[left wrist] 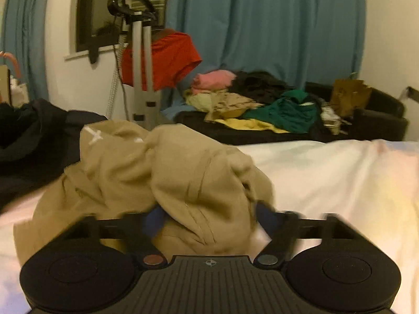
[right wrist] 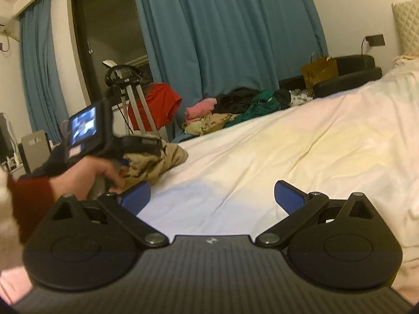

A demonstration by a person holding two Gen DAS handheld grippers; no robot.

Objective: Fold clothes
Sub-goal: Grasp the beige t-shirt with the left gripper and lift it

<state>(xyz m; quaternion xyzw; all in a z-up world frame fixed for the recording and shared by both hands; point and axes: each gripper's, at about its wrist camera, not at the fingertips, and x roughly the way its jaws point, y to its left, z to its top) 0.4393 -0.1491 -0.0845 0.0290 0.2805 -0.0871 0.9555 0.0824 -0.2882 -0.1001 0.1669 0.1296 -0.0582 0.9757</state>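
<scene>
On the white bed sheet [right wrist: 288, 136], the left gripper [left wrist: 207, 217] is clamping a bunched fold of the tan garment [left wrist: 146, 172]. Right gripper [right wrist: 212, 196] is hovering released over bare sheet. Risk: thick, uneven bunch slipping loose during lifting.

**Room surroundings, non-task items**

Blue curtains [right wrist: 225, 31] cover the far wall beside a dark window [right wrist: 110, 41]. A metal stand [left wrist: 142, 78] rises in front of it. Brown paper bag [right wrist: 319, 70] sits on a black sofa [right wrist: 351, 74]. Wall socket [right wrist: 375, 40] with cable, right. White bedsheet [right wrist: 288, 151] fills the foreground.
</scene>
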